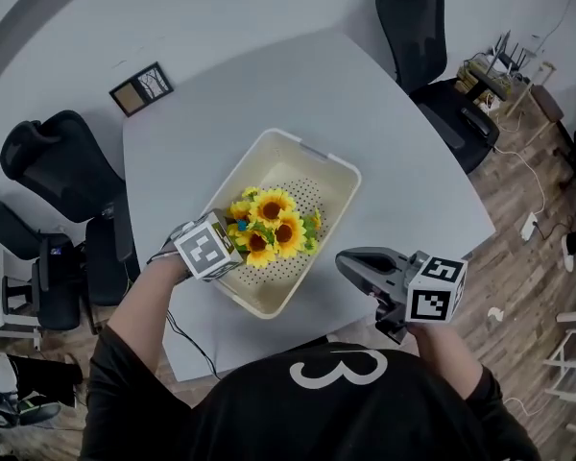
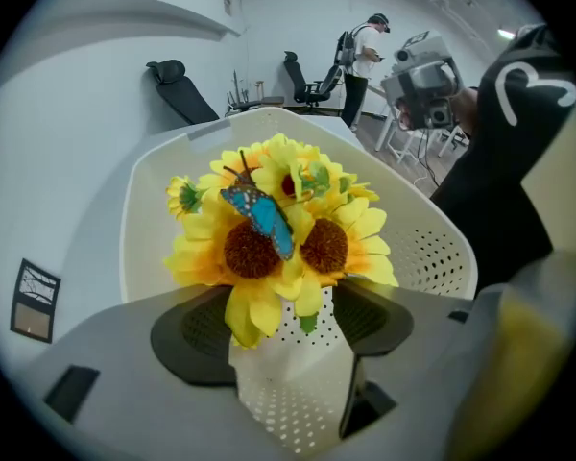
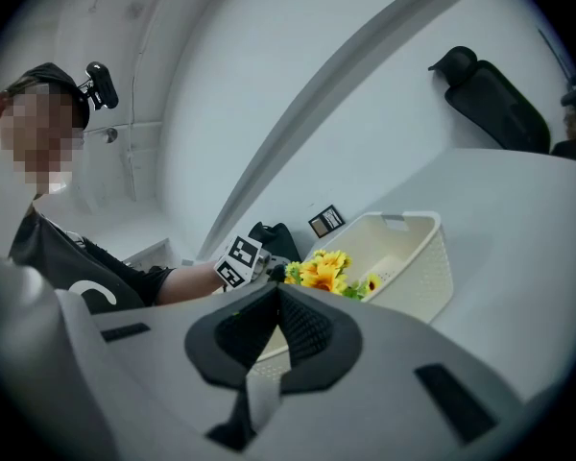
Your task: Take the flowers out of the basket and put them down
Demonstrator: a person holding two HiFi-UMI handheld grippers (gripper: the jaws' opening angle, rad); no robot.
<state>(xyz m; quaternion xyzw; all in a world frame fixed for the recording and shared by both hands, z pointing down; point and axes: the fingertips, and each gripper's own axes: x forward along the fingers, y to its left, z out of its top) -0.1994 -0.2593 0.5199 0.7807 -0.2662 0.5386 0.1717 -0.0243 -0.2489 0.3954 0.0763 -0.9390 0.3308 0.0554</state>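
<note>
- Black chairs (image 1: 53, 161) crowd the table (image 1: 384, 133) along its left edge.
- My left claw (image 2: 280, 323) is released, jaws wide, with sunflower petals drooping between them.
- The flowers (image 1: 272, 224) lie inside the basket (image 1: 319, 153), a blue butterfly (image 2: 259, 217) on top.
- My right claw (image 3: 277, 291) is clenched and empty, at the table's bare right corner nearest me.

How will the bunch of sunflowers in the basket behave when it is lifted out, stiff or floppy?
The sunflowers look artificial, with a blue butterfly on them, so probably light. Their petals droop loosely, so the heads may flop. They sit bunched together, so they likely lift as one.
</note>
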